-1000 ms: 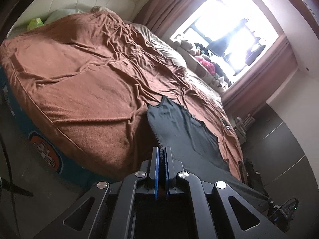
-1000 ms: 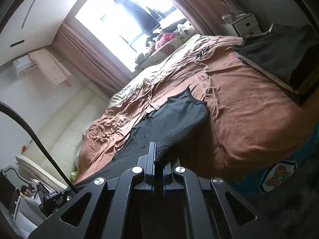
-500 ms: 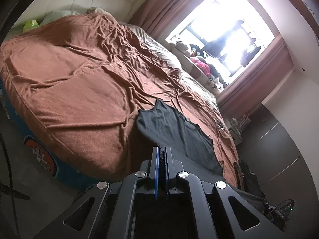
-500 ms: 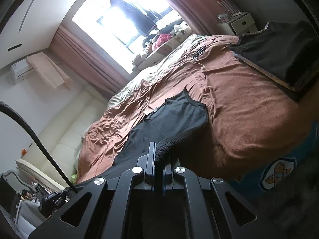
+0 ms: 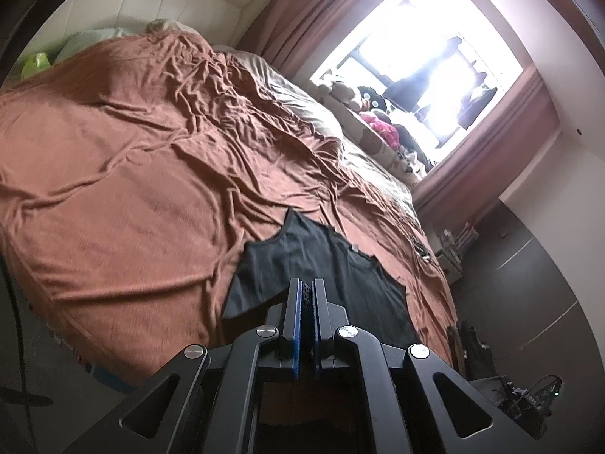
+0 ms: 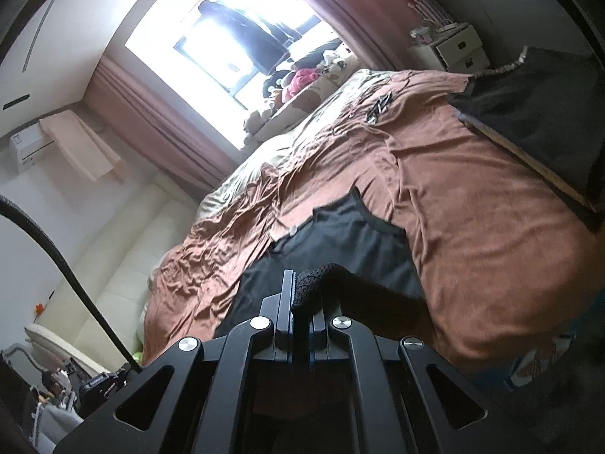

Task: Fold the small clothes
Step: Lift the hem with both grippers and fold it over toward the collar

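Risk judged: the thin hem could slip from either pinch, or uneven pulling could skew the black sleeveless knit top [image 5: 325, 265] and rumple it. Left gripper [image 5: 306, 295] and right gripper [image 6: 300, 295] jaws were pressed together on its near edge; the rest lay flat ahead on the rust-brown bed blanket [image 5: 132, 174].

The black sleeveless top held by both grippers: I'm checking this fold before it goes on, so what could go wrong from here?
1. The right gripper pinches only a small bunched edge of the black sleeveless top; it might slip free.
2. The top's far part lies on the wrinkled brown bedspread; dragging could crease it.
3. The left gripper also holds a thin edge.
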Tool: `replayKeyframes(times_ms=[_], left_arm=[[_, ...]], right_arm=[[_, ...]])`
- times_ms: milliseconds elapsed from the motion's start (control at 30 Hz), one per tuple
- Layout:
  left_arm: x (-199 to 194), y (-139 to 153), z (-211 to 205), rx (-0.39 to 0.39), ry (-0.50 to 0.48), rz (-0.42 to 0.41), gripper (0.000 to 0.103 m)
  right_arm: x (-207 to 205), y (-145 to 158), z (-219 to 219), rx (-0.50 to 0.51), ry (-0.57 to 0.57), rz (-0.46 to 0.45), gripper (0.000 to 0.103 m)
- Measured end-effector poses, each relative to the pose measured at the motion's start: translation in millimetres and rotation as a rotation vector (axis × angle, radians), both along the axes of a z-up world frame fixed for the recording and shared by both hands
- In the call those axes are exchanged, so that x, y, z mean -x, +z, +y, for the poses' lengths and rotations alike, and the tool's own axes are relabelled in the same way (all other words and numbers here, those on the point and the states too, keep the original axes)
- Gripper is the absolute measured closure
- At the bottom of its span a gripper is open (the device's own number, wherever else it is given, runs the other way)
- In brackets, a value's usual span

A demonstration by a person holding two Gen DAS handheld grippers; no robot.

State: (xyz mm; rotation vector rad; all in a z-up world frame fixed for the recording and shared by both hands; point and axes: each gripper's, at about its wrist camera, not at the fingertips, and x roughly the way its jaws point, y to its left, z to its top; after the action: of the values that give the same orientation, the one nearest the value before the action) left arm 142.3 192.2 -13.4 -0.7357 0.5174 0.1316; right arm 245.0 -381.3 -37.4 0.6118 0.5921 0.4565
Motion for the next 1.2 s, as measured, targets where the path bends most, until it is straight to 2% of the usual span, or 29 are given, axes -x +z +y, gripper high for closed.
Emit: replayKeyframes(times_ms=[400, 667, 833, 1200], left_arm=[[-89.3, 14.6, 8.5, -0.052, -0.011, 0.025, 0.099], [-147.3, 10.6, 17.6, -0.089, -0.007, 0.075, 0.099], [-186.9, -0.5, 23.0, -0.129, -0.019, 0.125, 0.099], [-253.6, -36.8, 40.8, -0.149, -0.018, 0.226, 0.099]], right_arm=[[-86.5, 9.3, 31.4, 0.024, -0.001, -0.003, 0.102], [-146.3, 7.2, 48.4, 0.043, -0.03, 0.027, 0.102], [-183.3, -0.4, 59.8, 0.047, -0.025, 0.056, 0.102], [-257.6, -18.4, 77.6, 0.08, -0.015, 0.151, 0.102]])
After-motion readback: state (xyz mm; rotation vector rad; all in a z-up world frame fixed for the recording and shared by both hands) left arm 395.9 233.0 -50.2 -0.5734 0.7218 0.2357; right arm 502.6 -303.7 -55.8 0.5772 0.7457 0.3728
